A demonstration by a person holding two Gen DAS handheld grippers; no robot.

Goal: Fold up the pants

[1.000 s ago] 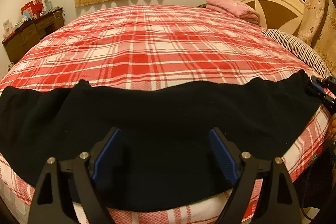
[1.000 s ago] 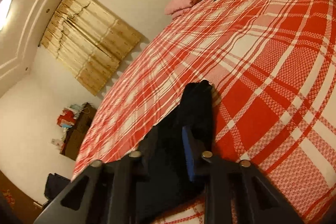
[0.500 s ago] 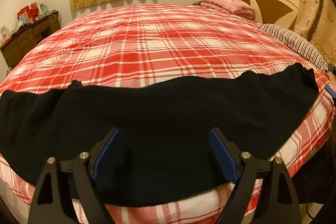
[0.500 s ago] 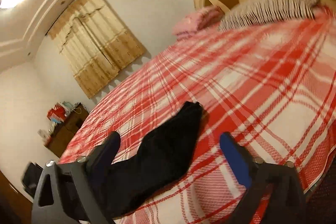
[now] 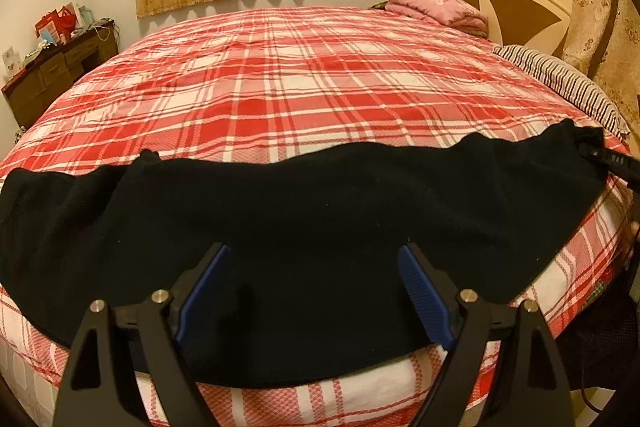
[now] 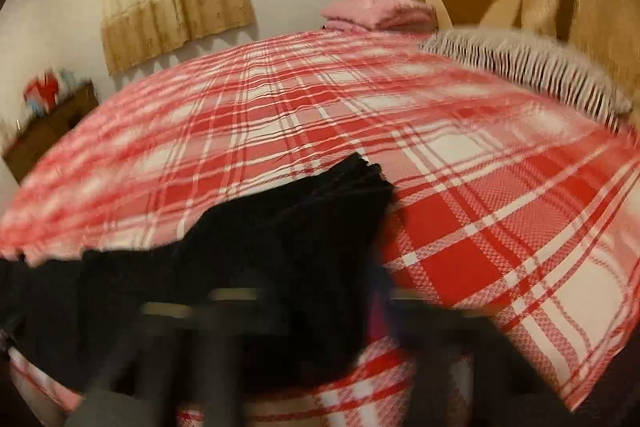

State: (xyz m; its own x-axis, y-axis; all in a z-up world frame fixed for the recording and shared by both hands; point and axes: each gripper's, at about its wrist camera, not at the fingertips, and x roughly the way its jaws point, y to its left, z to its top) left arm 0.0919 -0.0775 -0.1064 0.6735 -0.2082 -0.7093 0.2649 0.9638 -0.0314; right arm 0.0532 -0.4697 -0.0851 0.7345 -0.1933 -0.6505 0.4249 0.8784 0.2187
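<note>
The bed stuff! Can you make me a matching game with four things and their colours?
Things:
1. pants
2. bedspread
3. folded blanket
4. pillow

Colours:
A. pink
B. dark and white stripes
C. black
D. red and white checks

Pairs: 1-C, 2-D, 3-A, 4-B
</note>
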